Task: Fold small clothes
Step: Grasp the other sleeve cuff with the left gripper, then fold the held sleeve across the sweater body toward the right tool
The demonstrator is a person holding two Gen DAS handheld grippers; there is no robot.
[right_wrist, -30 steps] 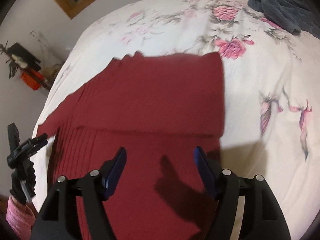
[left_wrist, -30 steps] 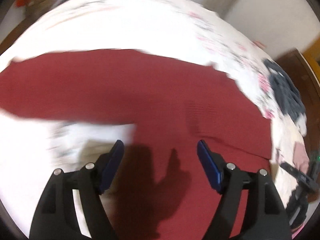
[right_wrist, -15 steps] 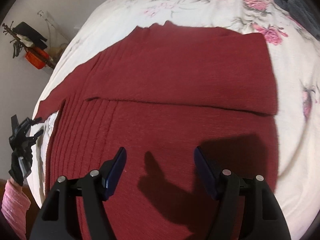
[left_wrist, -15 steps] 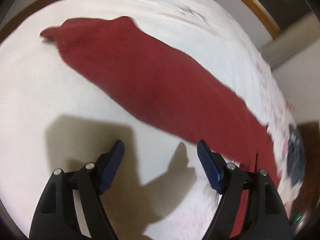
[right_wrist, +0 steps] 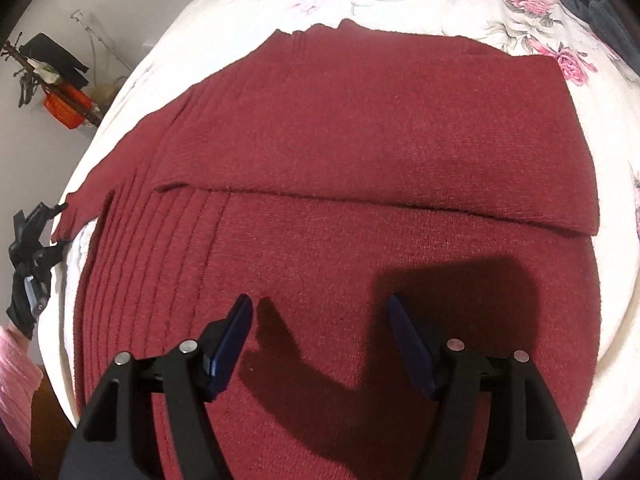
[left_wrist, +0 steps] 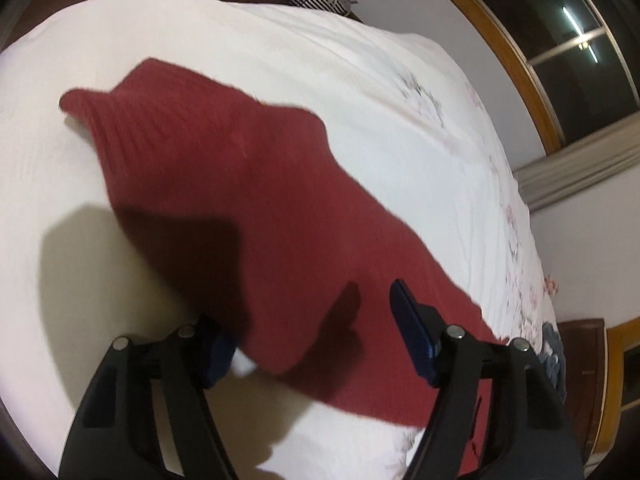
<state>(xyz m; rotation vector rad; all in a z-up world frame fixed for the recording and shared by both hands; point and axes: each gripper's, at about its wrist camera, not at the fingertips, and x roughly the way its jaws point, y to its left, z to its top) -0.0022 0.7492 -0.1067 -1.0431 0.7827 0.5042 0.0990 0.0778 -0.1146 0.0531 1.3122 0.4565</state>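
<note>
Red sweater sleeve (left_wrist: 224, 184) now nearer, between the left gripper (left_wrist: 316, 336) jaws.

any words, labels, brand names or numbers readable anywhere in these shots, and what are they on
None can be read.
Red sweater: plain knit, no tag or print showing.
Bedspread: pink flower pattern only, no lettering.
Left gripper and right gripper: black frames and blue pads, no markings visible.
Orange item by the wall: too small and blurred to show any text.
</note>
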